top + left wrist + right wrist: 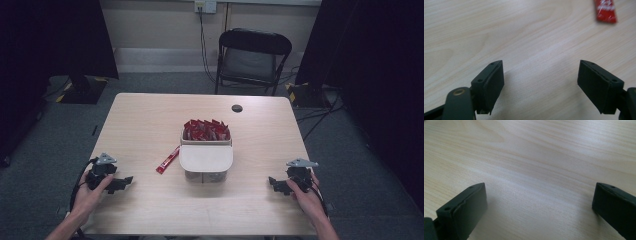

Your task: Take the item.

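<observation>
Item: red sachet (168,159), flat on the tabletop (140,120) beside the sachet-filled container (206,150). We kept left gripper (121,182) and right gripper (275,183) low, jaws apart, empty, free for picking.

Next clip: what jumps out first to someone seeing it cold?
The box at the table's middle, its far half packed with red sachets. One loose sachet lies just left of it. The left gripper and right gripper rest near the front corners, jaws open and empty.
</observation>
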